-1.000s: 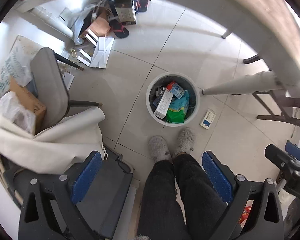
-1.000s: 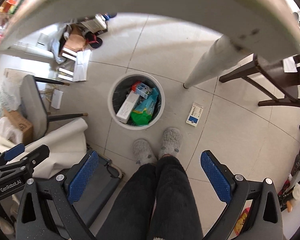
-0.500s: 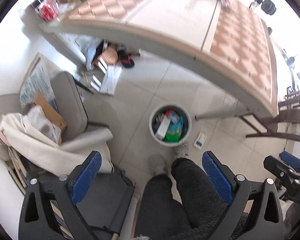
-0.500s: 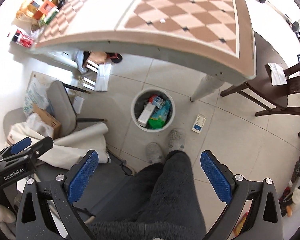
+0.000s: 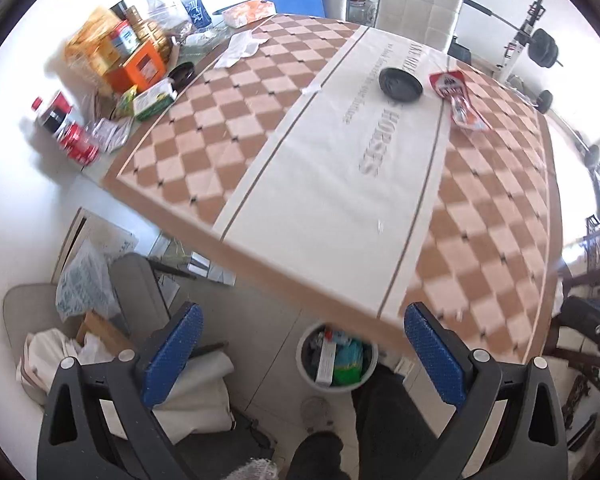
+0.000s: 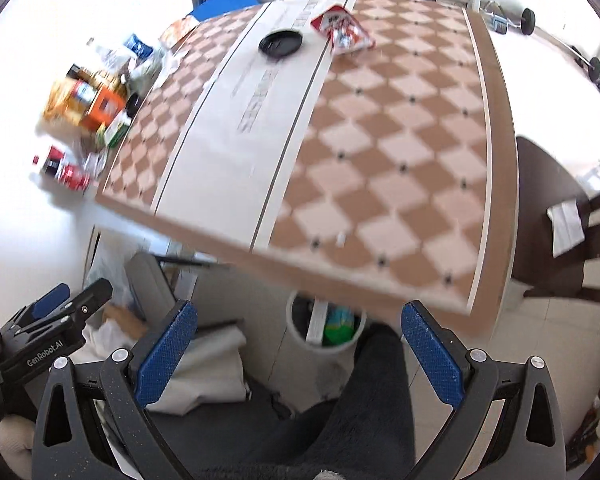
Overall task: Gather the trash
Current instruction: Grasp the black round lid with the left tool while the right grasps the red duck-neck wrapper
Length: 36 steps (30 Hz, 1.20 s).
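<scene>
the left gripper [image 5: 302,344] is held with its blue-padded fingers [image 5: 172,354] spread wide, and nothing is gripped between them. the right gripper [image 6: 300,344] is likewise held wide apart and empty. on the side of the left gripper body, as seen from the right wrist view, the marking "genrobot.ai" is printed in white.

a checkered table [image 5: 228,120] in brown and pale pink diamonds is seen from above, with a white centre strip on which the word "horses" is partly legible; the smaller line beside it is too blurred to be read. a red-and-white snack wrapper [image 5: 458,98] is located on the far part of the table, just beside a round black lid [image 5: 400,85]; its printing cannot be read. a crumpled white tissue [image 5: 240,48] is located near the far left edge. boxes, cans and bottles [image 5: 120,60] are clustered at the left end, their labels blurred.

a white trash bin [image 5: 336,354] is placed on the tiled floor below the near table edge, partly hidden by it. a white carton and green packaging are contained in it.
</scene>
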Each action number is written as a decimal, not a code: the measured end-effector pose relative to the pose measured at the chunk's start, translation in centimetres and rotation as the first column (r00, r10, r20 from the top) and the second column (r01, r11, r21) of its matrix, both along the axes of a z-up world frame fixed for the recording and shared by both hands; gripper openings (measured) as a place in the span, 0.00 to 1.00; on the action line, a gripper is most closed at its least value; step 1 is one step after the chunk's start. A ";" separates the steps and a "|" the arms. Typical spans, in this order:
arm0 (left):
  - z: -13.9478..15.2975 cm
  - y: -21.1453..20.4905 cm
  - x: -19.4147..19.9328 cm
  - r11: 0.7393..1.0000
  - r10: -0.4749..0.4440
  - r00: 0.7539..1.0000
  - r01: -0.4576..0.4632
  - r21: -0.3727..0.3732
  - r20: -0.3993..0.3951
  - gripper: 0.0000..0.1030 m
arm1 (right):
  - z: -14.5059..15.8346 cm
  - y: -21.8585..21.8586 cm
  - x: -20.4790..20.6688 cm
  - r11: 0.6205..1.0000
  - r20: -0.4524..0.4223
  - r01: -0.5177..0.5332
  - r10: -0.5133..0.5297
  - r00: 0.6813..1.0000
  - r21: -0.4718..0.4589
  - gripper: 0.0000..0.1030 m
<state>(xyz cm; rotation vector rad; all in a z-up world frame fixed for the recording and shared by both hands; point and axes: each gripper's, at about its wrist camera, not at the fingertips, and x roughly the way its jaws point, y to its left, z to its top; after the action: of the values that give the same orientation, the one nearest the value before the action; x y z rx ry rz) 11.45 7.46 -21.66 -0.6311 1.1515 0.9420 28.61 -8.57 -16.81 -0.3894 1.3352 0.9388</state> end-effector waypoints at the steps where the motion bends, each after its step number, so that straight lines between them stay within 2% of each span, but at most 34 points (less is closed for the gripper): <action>1: -0.2 1.9 1.8 1.000 0.007 1.000 -0.007 -0.015 -0.005 1.00 | 0.1 1.8 2.2 1.000 0.007 0.006 -0.006 1.000 -0.001 1.00; 3: -0.8 5.1 5.0 0.999 0.021 1.000 -0.021 -0.049 -0.002 1.00 | -0.2 5.8 6.9 1.000 0.016 0.021 -0.021 1.000 -0.013 1.00; 6: -2.7 10.1 10.5 0.995 0.042 0.998 -0.046 -0.088 -0.039 1.00 | -1.3 11.9 13.4 0.999 0.048 0.043 -0.042 0.998 -0.029 1.00; 10: -5.1 15.1 15.9 0.992 0.066 0.995 -0.073 -0.099 -0.072 1.00 | -6.1 20.9 22.0 0.993 0.045 0.066 -0.062 0.997 -0.101 1.00; 12: -6.4 17.4 17.8 0.988 0.095 0.992 -0.104 -0.115 -0.081 1.00 | -8.9 24.9 24.9 0.988 0.026 0.056 -0.053 0.998 -0.140 1.00; 15: -8.4 20.3 19.6 0.973 0.152 0.986 -0.160 -0.168 -0.063 0.99 | -12.9 29.9 27.3 0.980 0.035 0.006 0.001 0.999 -0.199 1.00; 20: -11.1 23.8 22.4 0.950 0.188 0.982 -0.183 -0.253 -0.005 0.97 | -16.8 35.0 28.0 0.963 0.047 -0.068 0.083 0.995 -0.260 1.00; 22: -12.0 24.6 23.4 0.945 0.179 0.984 -0.169 -0.279 0.009 0.79 | -17.0 36.3 27.5 0.953 0.125 -0.104 0.144 0.982 -0.286 0.98; 24: -12.7 25.0 24.6 0.942 0.163 0.986 -0.149 -0.300 0.021 0.74 | -16.9 36.8 27.5 0.949 0.160 -0.130 0.181 0.970 -0.287 0.92; 25: -12.9 25.2 25.1 0.941 0.153 0.988 -0.137 -0.309 0.028 0.66 | -16.6 36.9 27.7 0.951 0.169 -0.136 0.188 0.968 -0.278 0.85; 26: -13.3 25.3 25.6 0.940 0.143 0.989 -0.127 -0.317 0.029 0.62 | -16.2 36.9 28.0 0.953 0.175 -0.138 0.190 0.966 -0.270 0.70; 27: -13.5 25.3 26.1 0.939 0.136 0.990 -0.118 -0.322 0.031 0.52 | -16.0 36.8 28.6 0.955 0.167 -0.139 0.187 0.968 -0.263 0.67; 28: -13.7 25.1 26.5 0.939 0.124 0.992 -0.105 -0.328 0.038 0.29 | -16.0 36.4 29.3 0.956 0.143 -0.135 0.176 0.974 -0.261 0.66; 30: -14.2 24.7 27.1 0.939 0.102 0.995 -0.090 -0.331 0.019 0.08 | -16.0 35.7 30.6 0.958 0.138 -0.125 0.165 0.977 -0.259 0.65; 36: -13.5 23.1 27.0 0.960 0.073 0.997 -0.069 -0.271 0.005 0.03 | -15.5 33.8 32.1 0.967 0.106 -0.113 0.140 0.984 -0.228 0.55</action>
<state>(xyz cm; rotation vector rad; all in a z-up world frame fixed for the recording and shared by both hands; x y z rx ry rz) 38.41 30.60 -35.14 -0.9038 1.2629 0.8444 60.72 25.25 -32.32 -0.7002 1.3178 0.8596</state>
